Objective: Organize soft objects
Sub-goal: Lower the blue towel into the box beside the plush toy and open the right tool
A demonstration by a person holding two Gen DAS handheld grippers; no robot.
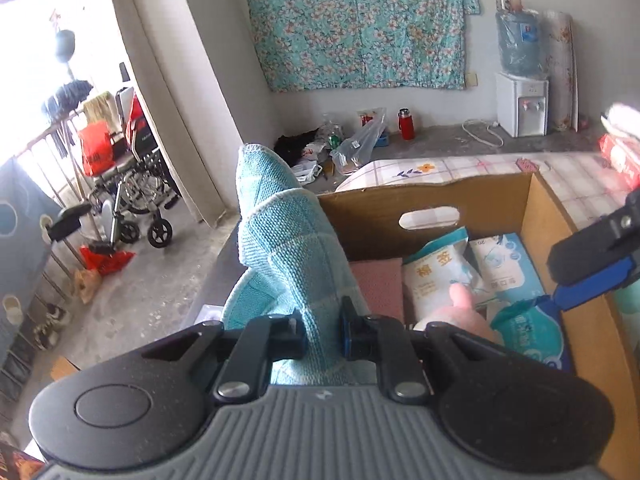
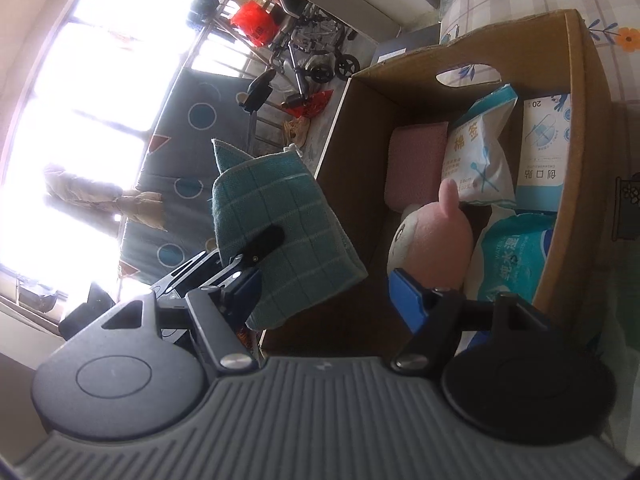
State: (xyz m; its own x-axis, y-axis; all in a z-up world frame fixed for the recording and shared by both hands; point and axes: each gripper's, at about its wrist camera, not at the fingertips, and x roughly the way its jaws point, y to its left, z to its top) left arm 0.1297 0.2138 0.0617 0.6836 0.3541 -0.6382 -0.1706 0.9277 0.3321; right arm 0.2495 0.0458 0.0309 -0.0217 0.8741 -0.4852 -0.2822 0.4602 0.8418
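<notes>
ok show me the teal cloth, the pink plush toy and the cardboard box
teal cloth (image 1: 288,240): left wrist view, middle of the folded fabric.
pink plush toy (image 2: 436,236): right wrist view, its rounded body.
cardboard box (image 2: 460,52): right wrist view, far wall above the handle cutout.

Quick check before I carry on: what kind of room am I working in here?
Most likely a lived-in home, a bedroom or living space. A water dispenser stands by the wall, a folded wheelchair sits near the balcony railing, and the cardboard box rests on a floral checked cover, probably a bed.
</notes>
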